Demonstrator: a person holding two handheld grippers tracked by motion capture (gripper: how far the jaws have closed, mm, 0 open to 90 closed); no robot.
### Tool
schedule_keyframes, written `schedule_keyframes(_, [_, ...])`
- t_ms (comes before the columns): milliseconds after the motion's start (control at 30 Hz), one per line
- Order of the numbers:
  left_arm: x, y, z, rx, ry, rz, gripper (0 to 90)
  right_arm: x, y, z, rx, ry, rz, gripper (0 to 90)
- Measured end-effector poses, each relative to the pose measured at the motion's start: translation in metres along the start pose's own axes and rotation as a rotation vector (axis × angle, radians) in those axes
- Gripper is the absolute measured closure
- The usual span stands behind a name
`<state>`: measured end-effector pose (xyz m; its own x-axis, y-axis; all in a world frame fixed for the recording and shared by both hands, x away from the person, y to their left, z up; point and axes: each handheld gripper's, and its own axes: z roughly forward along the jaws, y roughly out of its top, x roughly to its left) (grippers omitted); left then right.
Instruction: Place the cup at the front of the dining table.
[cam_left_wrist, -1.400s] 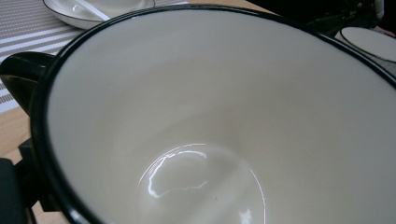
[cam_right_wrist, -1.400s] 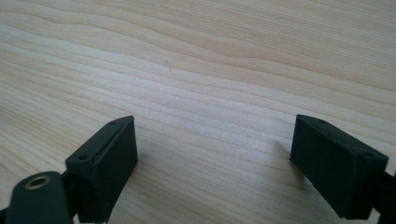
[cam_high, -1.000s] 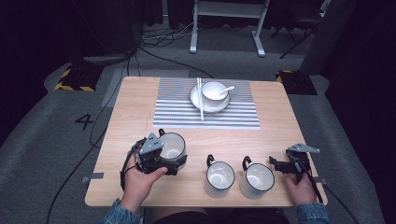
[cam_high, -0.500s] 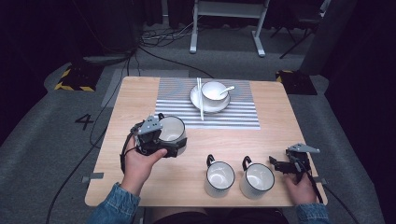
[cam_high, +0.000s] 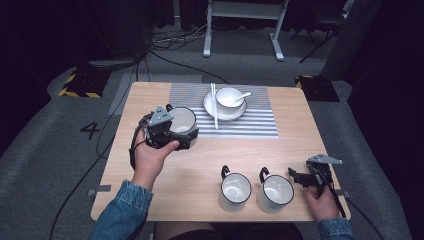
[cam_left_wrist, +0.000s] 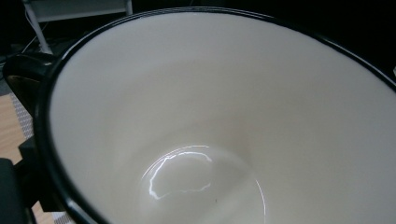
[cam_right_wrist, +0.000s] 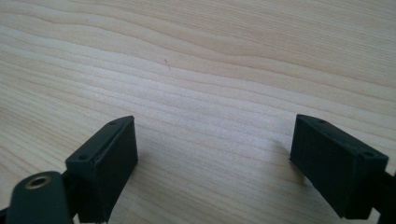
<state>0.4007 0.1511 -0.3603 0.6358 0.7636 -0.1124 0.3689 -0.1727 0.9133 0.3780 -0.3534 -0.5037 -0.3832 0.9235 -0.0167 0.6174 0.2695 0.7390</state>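
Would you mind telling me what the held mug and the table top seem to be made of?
The mug looks like enamelled metal or glazed ceramic: glossy cream inside with highlights and a thin dark rim. The table top looks like pale wood or wood-look laminate, matt, with visible grain lines.

The wooden surface (cam_high: 200, 165) is light, with a clear grain. A grey striped mat (cam_high: 250, 122) lies at its far middle, and a white plate (cam_high: 212, 107) sits on that mat. Near the front edge two white mugs with dark rims stand side by side, one (cam_high: 235, 191) left of the other (cam_high: 275, 192), handles pointing away.
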Motion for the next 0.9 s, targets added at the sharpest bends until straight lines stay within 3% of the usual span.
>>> schedule_keyframes(33, [0.000,0.002,0.003,-0.002,-0.006,-0.015,1.8,0.000,0.000,0.000,0.000,0.000,0.002,15.0])
schedule_keyframes(167, [0.003,0.011,0.011,0.013,0.005,0.011,1.8,0.000,0.000,0.000,0.001,0.000,0.003,15.0])
schedule_keyframes(333, [0.008,0.015,0.022,0.007,0.009,0.014,1.7,0.000,0.000,0.000,0.001,0.000,0.003,15.0])
schedule_keyframes(400, [0.010,0.016,0.025,0.000,0.003,-0.017,1.8,0.000,0.000,0.000,0.001,0.001,0.005,15.0])
schedule_keyframes(500, [0.016,0.020,0.031,-0.013,0.003,-0.032,1.8,0.000,0.000,0.000,0.000,0.000,0.000,15.0])
schedule_keyframes(700, [0.029,0.030,0.049,-0.028,0.047,-0.015,1.8,0.000,0.000,0.000,0.000,0.000,0.000,14.9])
schedule_keyframes(900, [0.041,0.037,0.063,-0.040,0.045,-0.039,1.8,0.000,0.001,0.000,0.003,0.002,0.009,14.4])
